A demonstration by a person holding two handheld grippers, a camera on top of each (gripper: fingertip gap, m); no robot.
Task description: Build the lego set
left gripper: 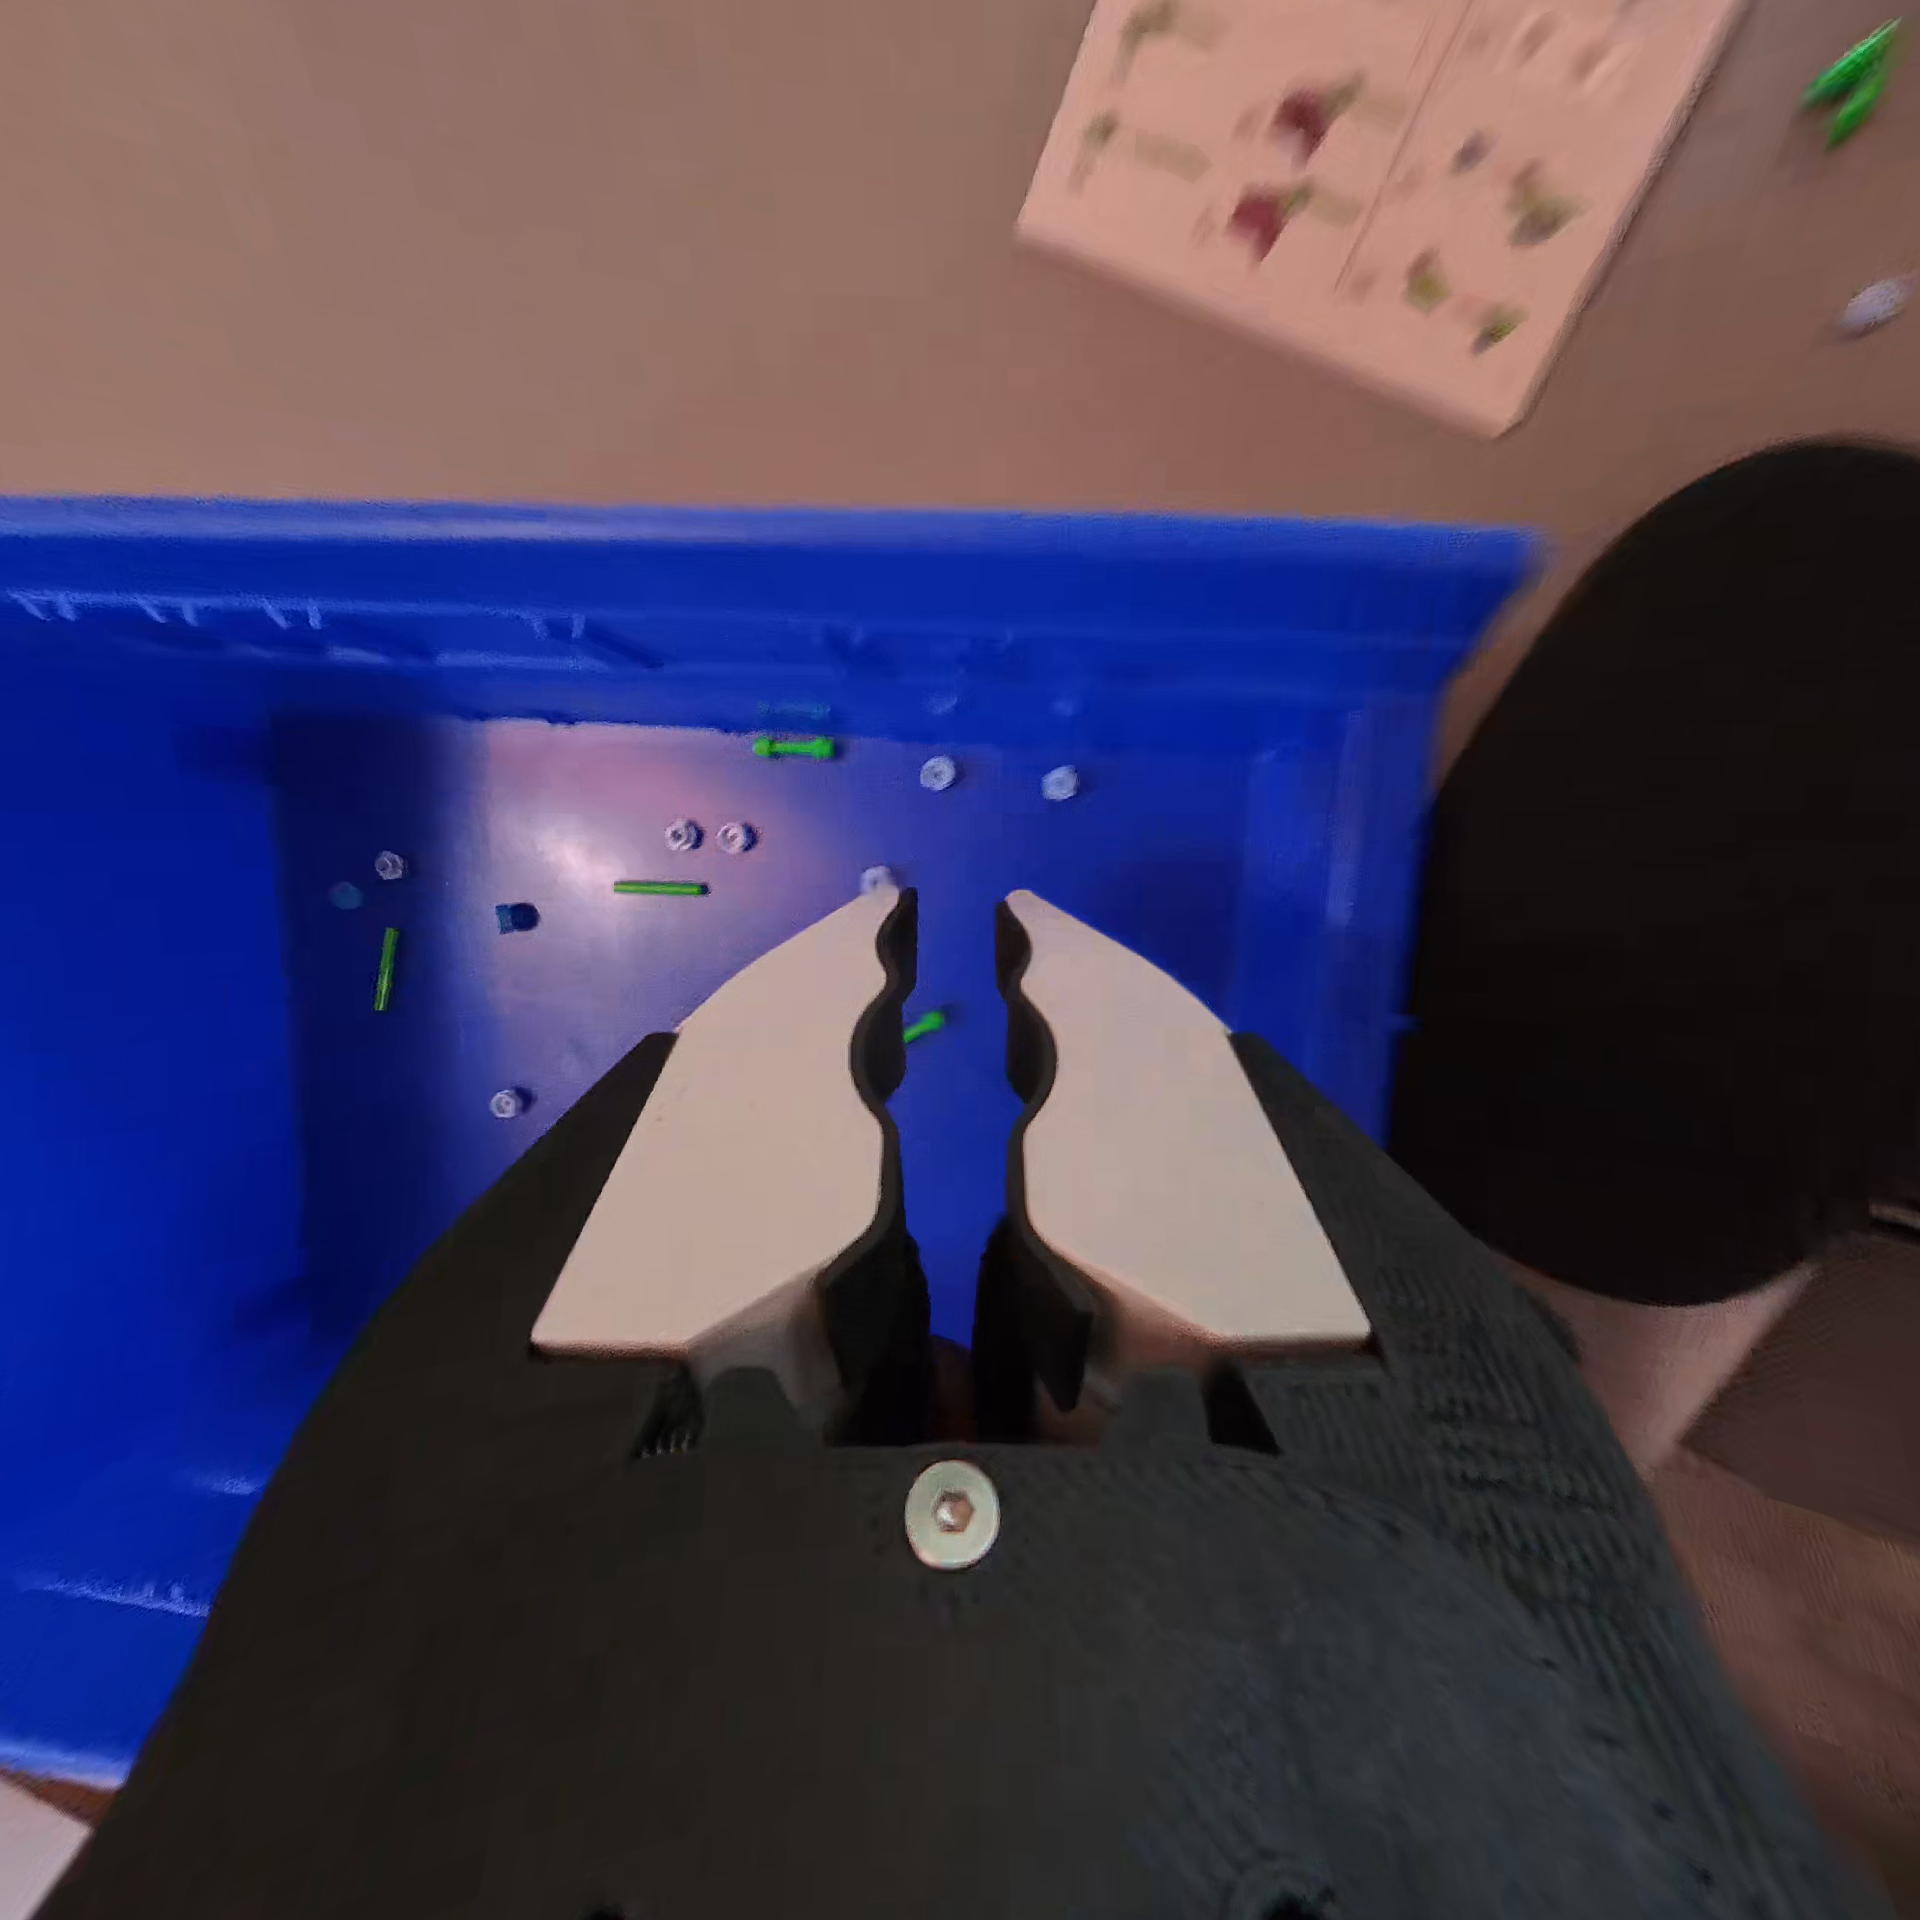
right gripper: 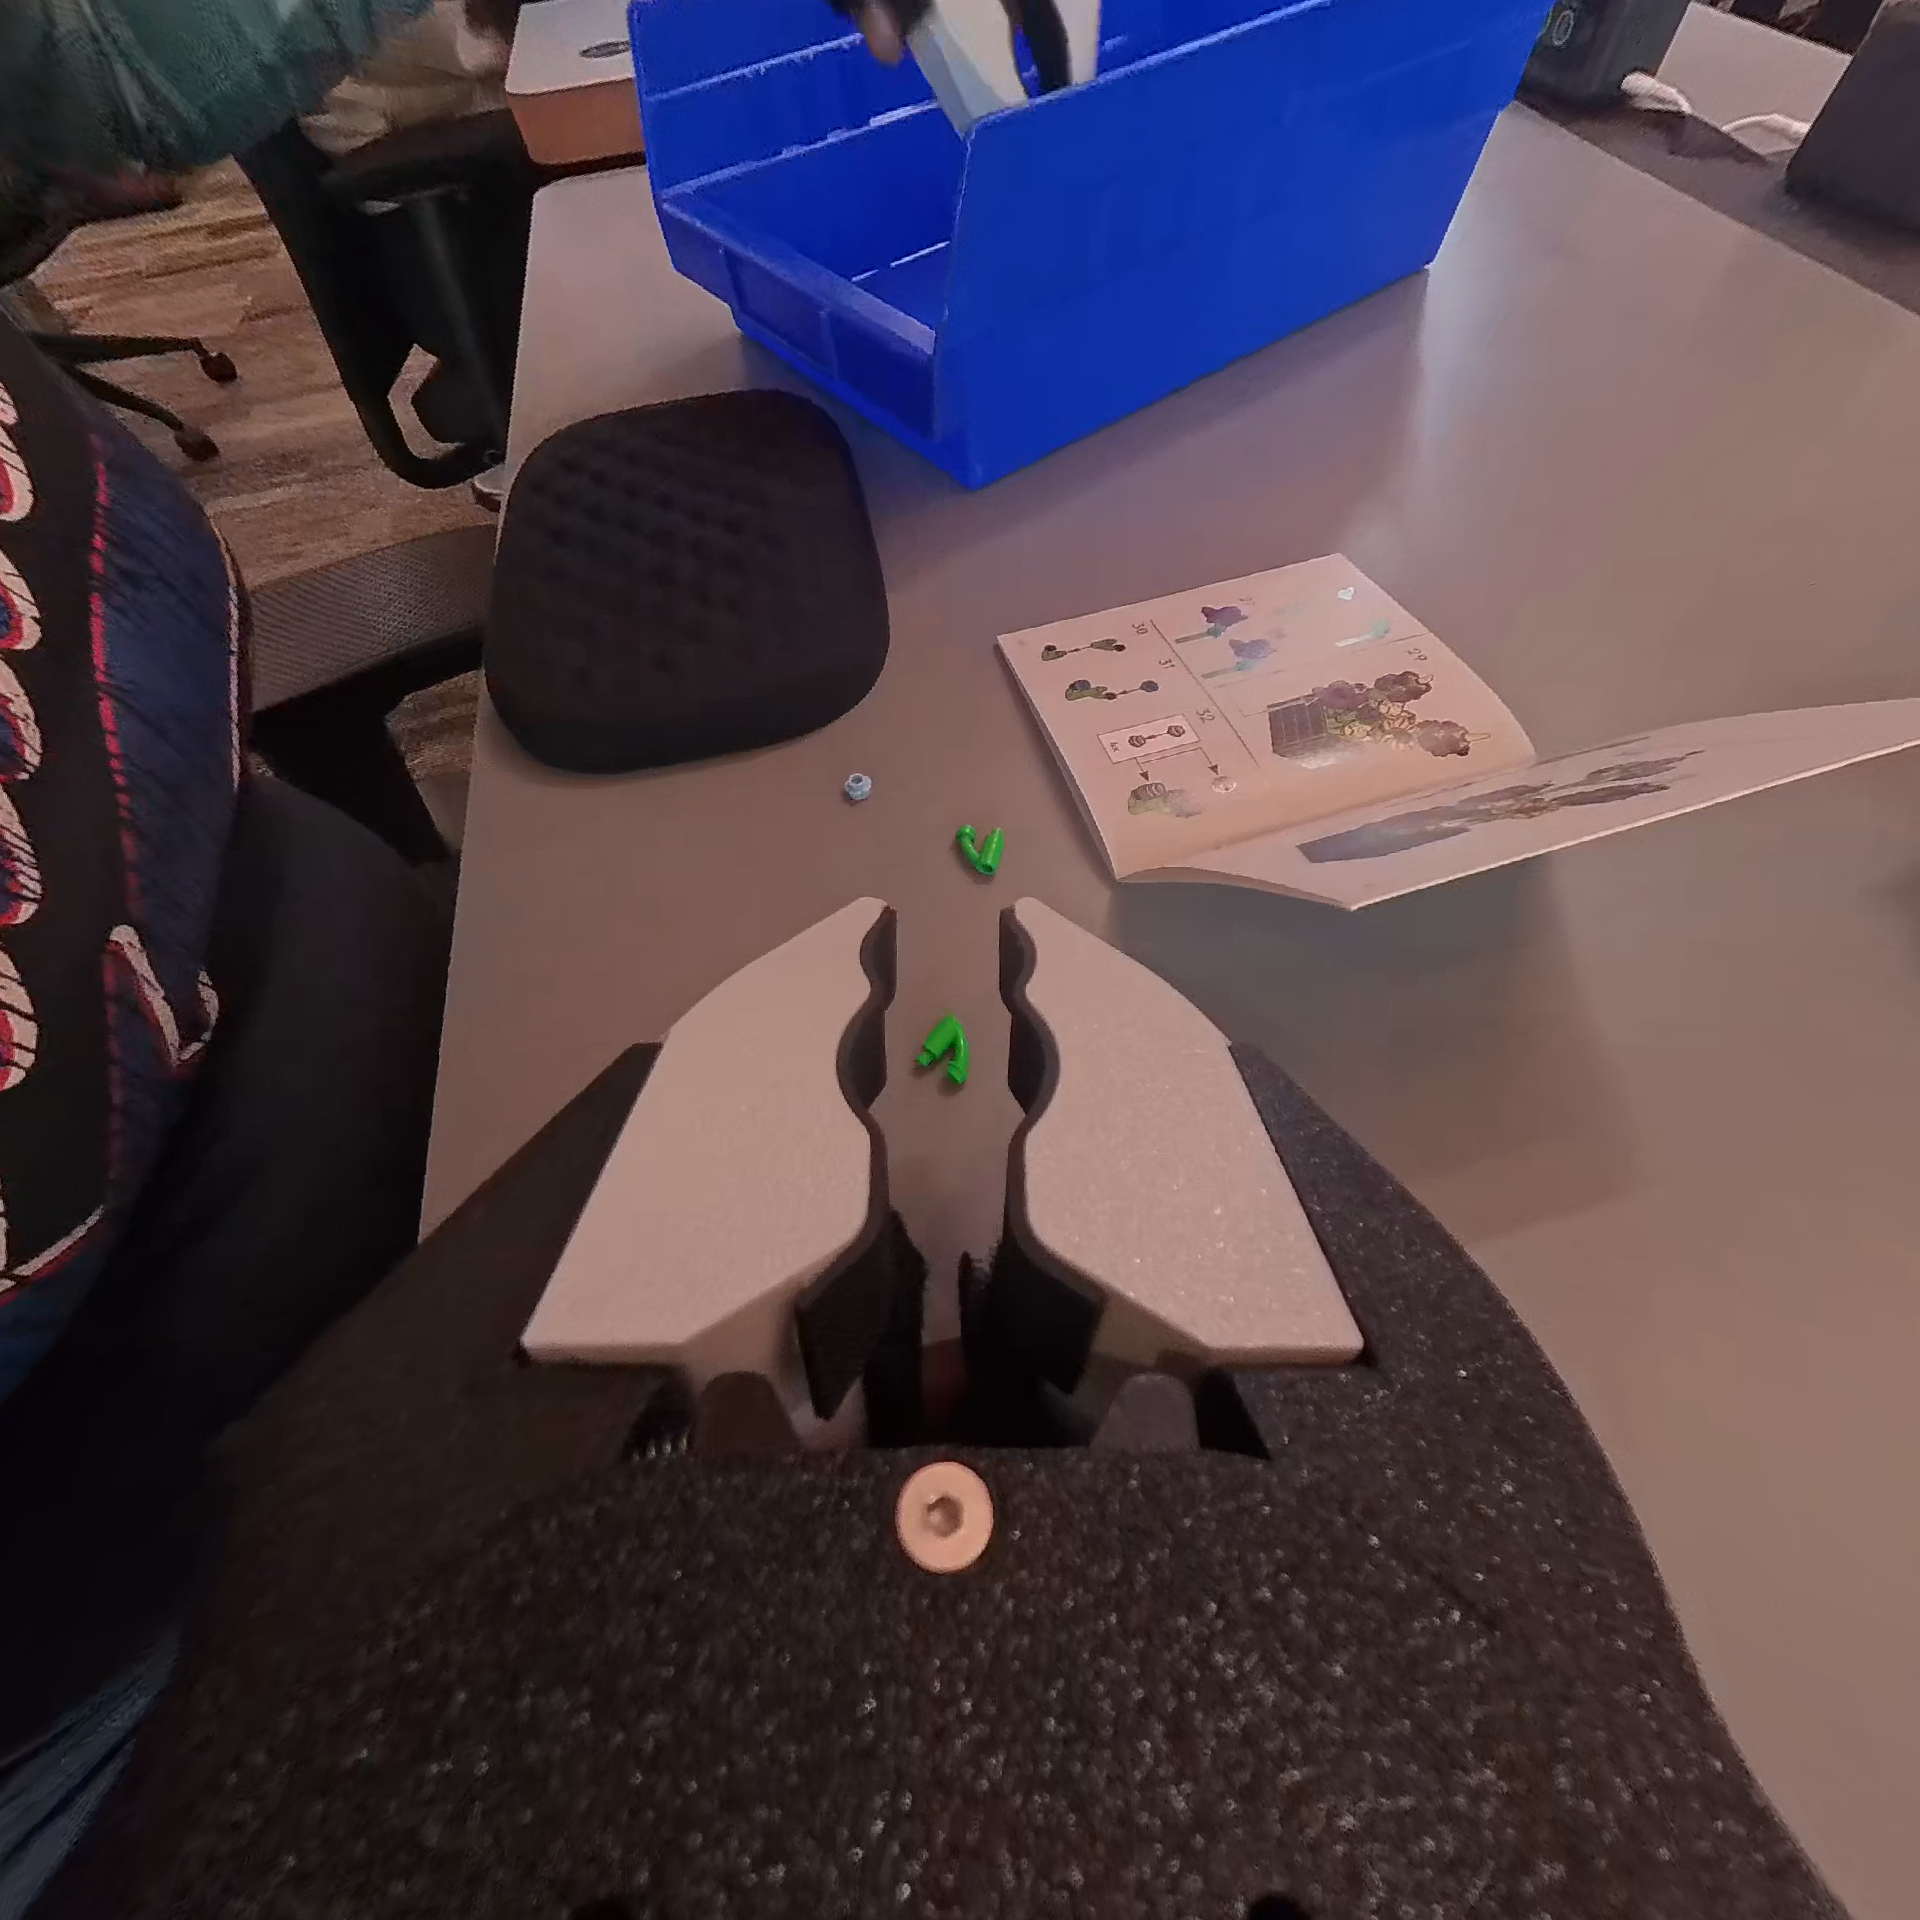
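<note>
While apart, both fingers (left gripper: 831,1039) empty.

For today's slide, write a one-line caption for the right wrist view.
Open right gripper poised above a green leaf piece on the grey table, instruction booklet and blue bin beyond.

Right gripper (right gripper: 945,914) hovers over grey table (right gripper: 1558,1143), jaws apart w/ a gap, nothing held. Green leaf piece (right gripper: 943,1049) lies on table, seen btwn the fingers. 2nd green leaf piece (right gripper: 980,849) just past the tips; small pale-blue round stud (right gripper: 857,788) near it, to the left. Open instruction booklet (right gripper: 1247,717) to the right. Black padded cushion (right gripper: 686,582) at table's left edge. Blue bin (right gripper: 1143,281) farther back, left gripper (right gripper: 977,52) dipping into it, blurred.
</note>
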